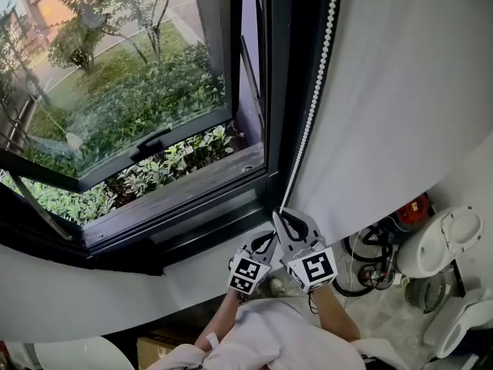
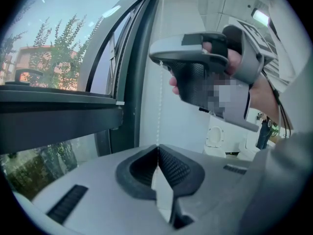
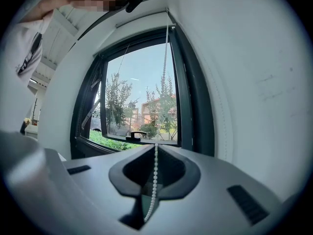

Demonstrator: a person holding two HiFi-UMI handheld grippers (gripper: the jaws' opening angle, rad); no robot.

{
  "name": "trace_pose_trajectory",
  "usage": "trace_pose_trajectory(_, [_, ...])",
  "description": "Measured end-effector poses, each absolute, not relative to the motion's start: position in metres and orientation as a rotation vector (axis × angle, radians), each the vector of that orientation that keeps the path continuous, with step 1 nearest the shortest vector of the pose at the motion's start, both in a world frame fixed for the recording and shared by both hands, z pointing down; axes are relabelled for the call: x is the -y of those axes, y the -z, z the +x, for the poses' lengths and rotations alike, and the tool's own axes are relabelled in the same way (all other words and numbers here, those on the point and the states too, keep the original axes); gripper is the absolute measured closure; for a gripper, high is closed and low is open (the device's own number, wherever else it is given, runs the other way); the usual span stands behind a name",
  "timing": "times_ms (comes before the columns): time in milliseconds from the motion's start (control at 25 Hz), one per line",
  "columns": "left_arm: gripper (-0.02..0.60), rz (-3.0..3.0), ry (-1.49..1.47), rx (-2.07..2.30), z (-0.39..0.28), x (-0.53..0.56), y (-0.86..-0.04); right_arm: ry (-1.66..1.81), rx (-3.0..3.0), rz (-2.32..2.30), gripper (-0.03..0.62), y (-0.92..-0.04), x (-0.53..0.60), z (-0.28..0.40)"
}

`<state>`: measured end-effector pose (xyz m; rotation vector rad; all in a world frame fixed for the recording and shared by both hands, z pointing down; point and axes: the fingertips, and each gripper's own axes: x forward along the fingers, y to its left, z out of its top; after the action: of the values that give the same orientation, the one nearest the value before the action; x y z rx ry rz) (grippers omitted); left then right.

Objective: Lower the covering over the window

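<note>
**Item inspected.** The bead chain (image 1: 312, 106) runs from the top right of the head view down and left along the dark window frame (image 1: 277, 91) to the lower centre, where both tools meet it. The covering itself cannot be made out. The window (image 1: 139, 91) fills the left of the frame, and its glass is bare with greenery showing through. I judge the lowering to be barely begun, if at all.

**Tongs.** Your right tongs (image 1: 291, 220) are the upper pair, and the right gripper view shows them pressed together on the chain, with beads threading down through the throat. Your left tongs (image 1: 266, 241) sit just below and left of them. In the left gripper view they are pinched tight on the same chain, which rises straight from their tips to the right tool above.

**Handling, as a judgement.**
- The chain is light, thin and fully limp, so it carries load only in tension.
- The beads give the pads something to catch on, but smooth plastic can slip through a loose pinch.
- Clamp squarely across the chain with a bead seated just above the pads.
- Draw along the chain's own line, close to the frame. A sideways haul could strain the mechanism above or snap a link.
- Take each new hold high on the run, above the other pair.
- Only one run is visible, so confirm it drives the covering downward.
</note>
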<state>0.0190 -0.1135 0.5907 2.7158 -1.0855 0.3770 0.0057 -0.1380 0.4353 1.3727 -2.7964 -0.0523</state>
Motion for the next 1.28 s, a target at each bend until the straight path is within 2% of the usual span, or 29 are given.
trace_pose_trajectory(400, [0.560, 2.761, -0.293, 1.147, 0.002, 0.107, -0.545, -0.034, 2.757, 1.352, 0.583, -0.469, 0.130, 0.011])
trace_pose_trajectory(560, [0.488, 2.797, -0.163, 1.118, -0.001, 0.105, -0.506, -0.054, 2.758, 1.350, 0.583, -0.476, 0.128, 0.012])
trace_pose_trajectory(840, [0.488, 2.912, 0.012, 1.115, -0.008, 0.105, -0.427, -0.058, 2.767, 1.345, 0.583, -0.478, 0.123, 0.013])
trace_pose_trajectory(1280, [0.486, 3.131, 0.183, 1.080, 0.022, 0.118, -0.325, -0.106, 2.758, 1.330, 0.583, -0.492, 0.112, 0.007])
